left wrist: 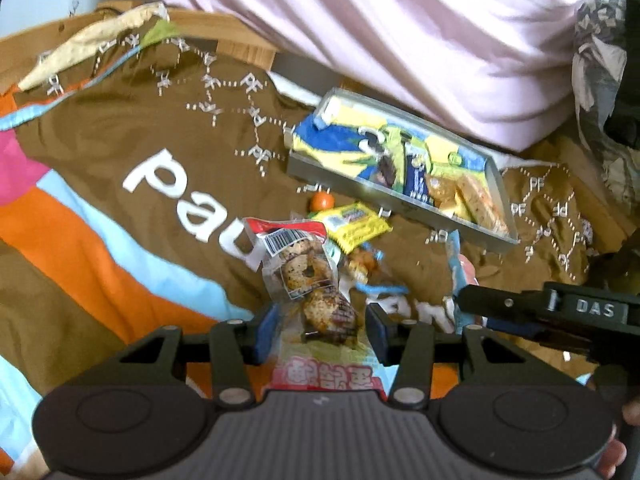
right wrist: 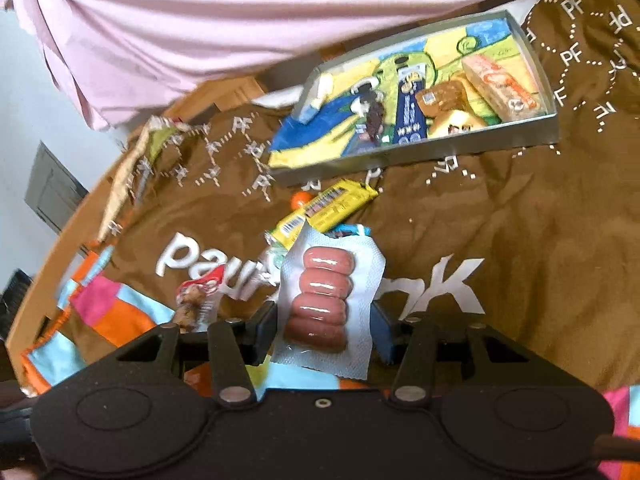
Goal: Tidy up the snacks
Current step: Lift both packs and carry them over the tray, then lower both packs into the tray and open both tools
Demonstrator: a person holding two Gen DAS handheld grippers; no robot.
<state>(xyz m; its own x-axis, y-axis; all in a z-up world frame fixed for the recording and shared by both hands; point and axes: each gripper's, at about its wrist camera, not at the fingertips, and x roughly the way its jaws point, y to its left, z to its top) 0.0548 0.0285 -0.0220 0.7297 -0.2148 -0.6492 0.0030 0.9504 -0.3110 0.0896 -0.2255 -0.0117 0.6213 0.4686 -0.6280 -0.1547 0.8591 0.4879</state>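
Observation:
My left gripper [left wrist: 320, 334] is shut on a clear packet of braised snack [left wrist: 306, 276] with a red top and a barcode, held up off the brown blanket. My right gripper [right wrist: 324, 332] is shut on a white packet of pink sausages [right wrist: 322, 300], which stands upright between the blue pads. In the left wrist view the right gripper [left wrist: 476, 312] shows at the right edge. A grey tray [left wrist: 332, 182] [right wrist: 420, 148] lies beyond both grippers, holding several snack packets. In front of it lie a yellow packet [left wrist: 354, 222] [right wrist: 332, 206] and a small orange ball [left wrist: 322, 200] [right wrist: 300, 199].
The blanket [right wrist: 520, 260] has white lettering and orange, blue and pink stripes. More small wrapped snacks [left wrist: 366, 268] lie behind the held packets. A pale pink cloth [left wrist: 400, 40] hangs behind the tray. A wooden frame edge [left wrist: 244, 44] runs along the back left.

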